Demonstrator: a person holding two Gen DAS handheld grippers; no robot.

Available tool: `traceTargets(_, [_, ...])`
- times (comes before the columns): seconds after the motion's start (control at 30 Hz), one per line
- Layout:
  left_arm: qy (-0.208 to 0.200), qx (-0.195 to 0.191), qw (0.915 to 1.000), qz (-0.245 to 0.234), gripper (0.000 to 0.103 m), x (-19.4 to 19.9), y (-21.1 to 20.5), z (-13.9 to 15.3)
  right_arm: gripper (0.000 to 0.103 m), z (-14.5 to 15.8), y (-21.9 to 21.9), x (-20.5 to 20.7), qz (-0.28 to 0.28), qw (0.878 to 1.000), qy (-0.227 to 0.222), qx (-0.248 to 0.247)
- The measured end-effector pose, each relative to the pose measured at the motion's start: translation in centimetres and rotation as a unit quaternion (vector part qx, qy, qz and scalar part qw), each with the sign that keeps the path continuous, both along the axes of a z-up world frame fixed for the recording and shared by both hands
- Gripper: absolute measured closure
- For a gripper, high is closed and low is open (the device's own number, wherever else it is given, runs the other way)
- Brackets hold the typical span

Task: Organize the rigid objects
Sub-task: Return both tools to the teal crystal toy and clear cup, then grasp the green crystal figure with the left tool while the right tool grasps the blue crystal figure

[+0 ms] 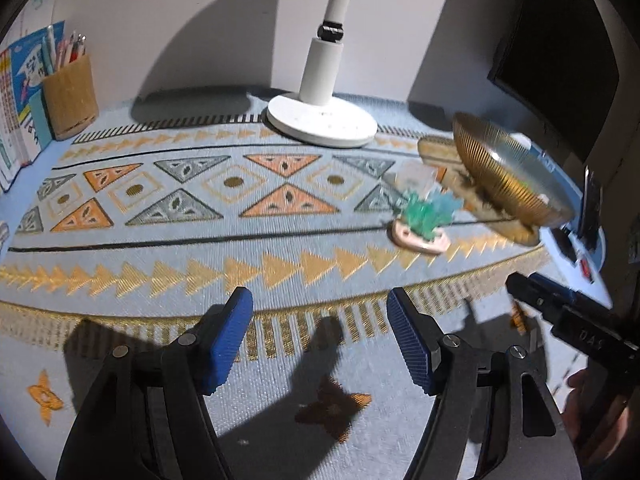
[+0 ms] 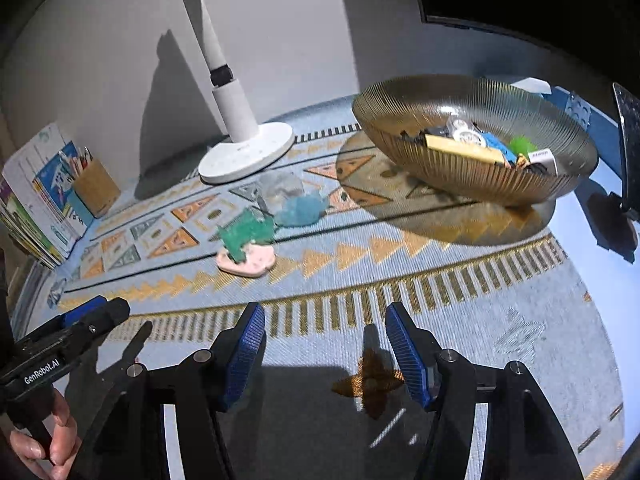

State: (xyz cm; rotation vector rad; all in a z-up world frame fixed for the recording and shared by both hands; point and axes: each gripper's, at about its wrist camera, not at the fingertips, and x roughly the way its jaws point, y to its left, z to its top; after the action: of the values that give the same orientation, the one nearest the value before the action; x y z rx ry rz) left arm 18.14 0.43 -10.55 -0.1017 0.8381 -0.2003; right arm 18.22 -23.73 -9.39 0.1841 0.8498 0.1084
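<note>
A gold ribbed glass bowl (image 2: 476, 160) stands at the right on the patterned cloth and holds several small items; it also shows in the left wrist view (image 1: 508, 176). A green crystal ornament on a pink base (image 2: 248, 248) sits left of the bowl, with a blue crystal cluster (image 2: 300, 210) and a clear plastic piece (image 2: 280, 186) behind it. The ornament shows in the left wrist view (image 1: 424, 224). My left gripper (image 1: 320, 340) is open and empty above the cloth's front. My right gripper (image 2: 325, 352) is open and empty; it shows in the left view (image 1: 532, 292).
A white lamp base (image 1: 322, 120) stands at the back centre. A wooden pen holder (image 1: 70, 96) and books (image 1: 20, 92) are at the back left. A dark monitor (image 1: 560, 60) is at the back right. The left gripper shows at the left of the right view (image 2: 96, 312).
</note>
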Motion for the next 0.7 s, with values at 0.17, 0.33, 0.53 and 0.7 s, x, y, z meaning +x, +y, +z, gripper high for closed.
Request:
traceTargets(0.17, [-0.008, 0.030, 0.9995, -0.011, 0.035, -0.5, -1.0, 0.0, 0.040, -0.7, -0.9, 0.5, -0.008, 1.000, 0.014, 0.018])
traceTargets(0.33, [0.001, 0.029, 0.9995, -0.016, 0.035, -0.3, -1.1, -0.1, 0.040, -1.1, -0.9, 1.0, -0.005, 0.999, 0.029, 0.021])
traceTargets(0.53, [0.006, 0.028, 0.9994, -0.020, 0.035, -0.2, -1.2, -0.3, 0.030, -1.2, 0.1, 1.3, 0.007, 0.999, 0.032, -0.006])
traceTargets(0.7, [0.029, 0.046, 0.9978, -0.038, 0.035, 0.6, -2.5, -0.4, 0.030, -1.1, -0.6, 1.4, 0.004, 0.999, 0.033, 0.016])
